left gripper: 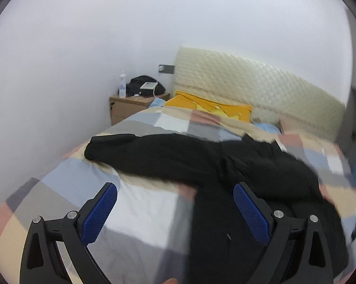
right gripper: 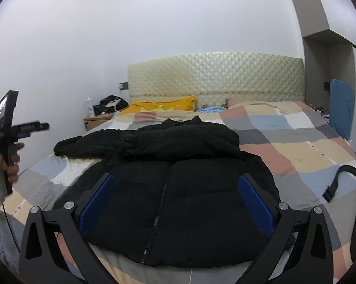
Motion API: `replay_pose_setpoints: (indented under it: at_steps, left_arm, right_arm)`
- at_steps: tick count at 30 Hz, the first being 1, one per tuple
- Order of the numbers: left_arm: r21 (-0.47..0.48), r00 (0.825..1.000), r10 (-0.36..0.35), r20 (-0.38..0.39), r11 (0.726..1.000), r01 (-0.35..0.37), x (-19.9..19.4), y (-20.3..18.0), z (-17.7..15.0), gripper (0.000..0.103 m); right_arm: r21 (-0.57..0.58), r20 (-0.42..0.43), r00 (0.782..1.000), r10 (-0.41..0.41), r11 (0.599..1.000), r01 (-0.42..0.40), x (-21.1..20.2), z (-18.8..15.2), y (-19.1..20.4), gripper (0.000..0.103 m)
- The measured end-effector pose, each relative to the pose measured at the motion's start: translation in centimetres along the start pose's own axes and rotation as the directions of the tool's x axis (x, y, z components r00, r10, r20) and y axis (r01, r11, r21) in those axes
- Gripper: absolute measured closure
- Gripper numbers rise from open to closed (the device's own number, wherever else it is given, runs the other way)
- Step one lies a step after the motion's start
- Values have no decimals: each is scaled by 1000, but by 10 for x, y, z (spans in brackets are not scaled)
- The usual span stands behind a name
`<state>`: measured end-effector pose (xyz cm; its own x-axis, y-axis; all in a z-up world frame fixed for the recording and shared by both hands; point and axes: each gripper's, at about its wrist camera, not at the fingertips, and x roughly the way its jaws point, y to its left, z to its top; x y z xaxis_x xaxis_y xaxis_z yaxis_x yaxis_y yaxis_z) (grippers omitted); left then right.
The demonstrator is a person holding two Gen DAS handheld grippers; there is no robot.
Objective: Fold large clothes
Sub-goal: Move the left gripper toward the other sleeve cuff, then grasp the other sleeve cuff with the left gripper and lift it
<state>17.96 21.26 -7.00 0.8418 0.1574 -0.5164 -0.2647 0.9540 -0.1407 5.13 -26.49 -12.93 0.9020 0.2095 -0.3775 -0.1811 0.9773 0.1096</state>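
Note:
A black puffer jacket (right gripper: 178, 179) lies front up on the checked bed cover (right gripper: 296, 142), its zipper toward me and one sleeve (right gripper: 83, 145) stretched out to the left. It also shows in the left wrist view (left gripper: 201, 161), with the sleeve end (left gripper: 102, 146) at the left. My right gripper (right gripper: 175, 187) is open and empty above the jacket's lower front. My left gripper (left gripper: 175, 194) is open and empty above the bed, beside the jacket's left edge. The left gripper's body (right gripper: 7, 137) shows in the right wrist view, held up at the far left.
A quilted cream headboard (right gripper: 215, 75) and a yellow pillow (right gripper: 161, 105) are at the far end. A wooden nightstand (left gripper: 130, 106) with a bottle and dark items stands by the left wall. A black strap (right gripper: 343, 184) lies on the bed's right side.

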Motion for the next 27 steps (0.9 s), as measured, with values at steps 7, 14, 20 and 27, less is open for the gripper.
replay_pose_setpoints:
  at_steps: [7, 14, 20, 27]
  left_arm:
    - [-234, 1000, 5, 0, 972, -5, 89, 126, 49, 3]
    - [-264, 993, -19, -114, 965, -12, 193, 185, 31, 3]
    - [-452, 984, -72, -163, 892, -10, 272, 237, -8, 7]
    - [-588, 989, -136, -65, 806, 72, 328, 283, -13, 9]
  right_arm:
    - [21, -21, 998, -52, 998, 52, 15, 2, 2, 0]
    - [34, -64, 991, -117, 992, 119, 37, 2, 2, 0]
    - [52, -135, 981, -139, 988, 147, 69, 1, 7, 0]
    - [60, -196, 968, -158, 983, 173, 101, 0, 15, 0]
